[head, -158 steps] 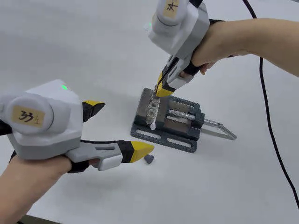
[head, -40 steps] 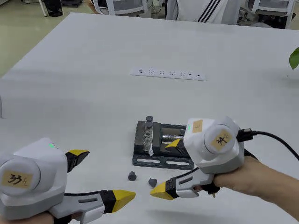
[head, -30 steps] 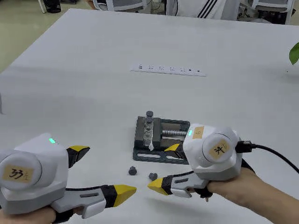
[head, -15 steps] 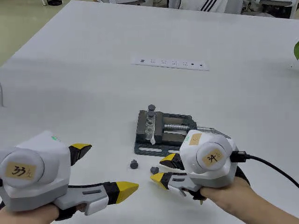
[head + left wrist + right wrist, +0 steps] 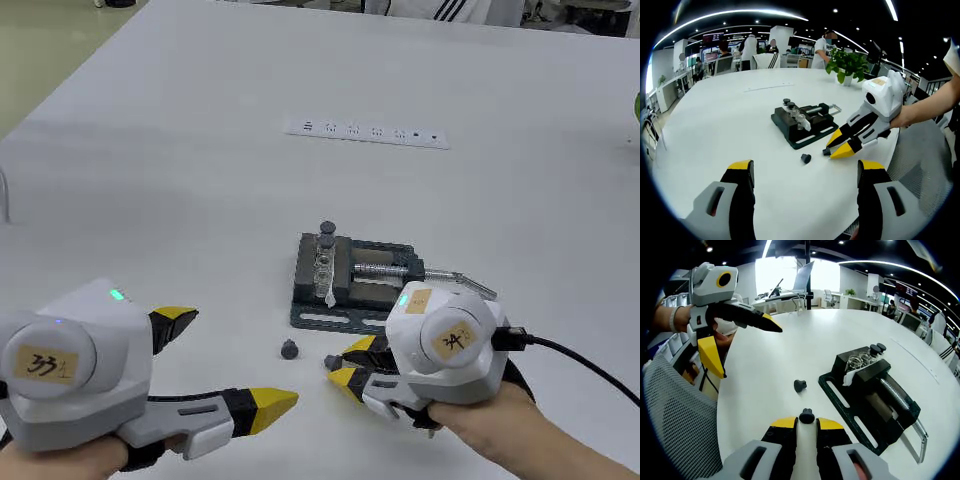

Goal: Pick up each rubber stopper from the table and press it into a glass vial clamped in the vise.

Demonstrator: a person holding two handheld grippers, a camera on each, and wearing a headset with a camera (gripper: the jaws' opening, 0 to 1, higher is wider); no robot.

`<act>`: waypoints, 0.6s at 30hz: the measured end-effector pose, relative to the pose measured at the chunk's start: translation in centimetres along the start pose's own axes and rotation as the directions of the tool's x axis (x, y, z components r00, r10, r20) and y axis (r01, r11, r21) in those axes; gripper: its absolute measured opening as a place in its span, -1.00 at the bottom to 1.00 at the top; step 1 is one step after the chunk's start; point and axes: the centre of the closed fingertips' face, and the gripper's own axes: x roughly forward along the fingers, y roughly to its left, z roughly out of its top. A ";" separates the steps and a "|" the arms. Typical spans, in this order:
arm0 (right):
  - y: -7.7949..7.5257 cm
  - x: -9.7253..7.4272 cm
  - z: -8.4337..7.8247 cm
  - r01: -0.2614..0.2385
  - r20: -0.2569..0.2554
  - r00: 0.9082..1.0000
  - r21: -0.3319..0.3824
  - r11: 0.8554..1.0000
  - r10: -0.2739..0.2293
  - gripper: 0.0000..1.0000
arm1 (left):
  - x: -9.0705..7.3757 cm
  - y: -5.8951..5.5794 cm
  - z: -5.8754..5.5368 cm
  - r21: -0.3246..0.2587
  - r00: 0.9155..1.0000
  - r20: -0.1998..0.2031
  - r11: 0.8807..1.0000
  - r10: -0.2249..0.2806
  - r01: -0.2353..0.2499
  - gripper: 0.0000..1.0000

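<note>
White worktop [image 5: 180, 150] in an open office, with a power strip [image 5: 365, 131] lying well beyond the work, carries a dark vise [image 5: 372, 292] that clamps a short row of glass vials [image 5: 324, 272]. At the far end of that row two seated stoppers [image 5: 326, 234] cap their vials, so that part of the job looks done. The glass nearer the person appears uncapped in the right gripper view (how many open mouths there are is too small to count with confidence). The right tool [image 5: 338, 368] is low over the worktop just in front of the vise, its jaws pressed together on a pinched stopper [image 5: 806, 415] held between the yellow tips. A loose stopper [image 5: 290, 349] stands on the worktop just beside it, untouched, between the two tools. The left tool [image 5: 243, 357] hovers near the person with its jaws spread wide and nothing between them. By my reading the task is roughly halfway: two stoppers are in, one is gripped and needs lifting to an open vial and pressing home, and one more waits to be picked up after that.
</note>
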 end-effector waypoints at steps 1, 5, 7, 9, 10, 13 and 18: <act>0.0 0.0 0.0 -0.001 0.001 1.000 0.000 1.000 0.001 -0.81 | 0.0 0.0 0.0 0.001 1.000 0.000 1.000 -0.001 0.001 0.67; 0.1 0.2 0.0 -0.006 0.000 1.000 0.006 1.000 0.006 -0.82 | 0.0 -0.1 0.0 0.001 1.000 -0.001 1.000 -0.002 0.002 0.67; 0.2 0.1 0.0 -0.005 0.002 1.000 -0.001 1.000 0.005 -0.83 | 0.0 -0.1 -0.1 0.000 1.000 -0.002 1.000 -0.004 0.004 0.66; 0.1 0.1 0.0 -0.003 0.004 1.000 0.005 1.000 0.003 -0.84 | 0.1 -0.1 -0.1 0.001 1.000 -0.004 1.000 -0.004 0.004 0.66; 0.1 0.1 0.1 -0.002 0.005 1.000 0.006 1.000 0.002 -0.84 | 0.1 -0.1 -0.1 0.000 1.000 -0.004 1.000 -0.006 0.006 0.66; 0.0 0.1 0.1 0.000 0.004 1.000 0.007 1.000 0.000 -0.84 | 0.2 -0.2 -0.2 0.003 1.000 -0.007 1.000 -0.009 0.009 0.66; 0.0 -0.3 -0.1 -0.024 -0.008 1.000 0.017 1.000 0.024 -0.85 | 0.3 -0.3 -0.3 0.015 1.000 -0.015 1.000 -0.017 0.018 0.64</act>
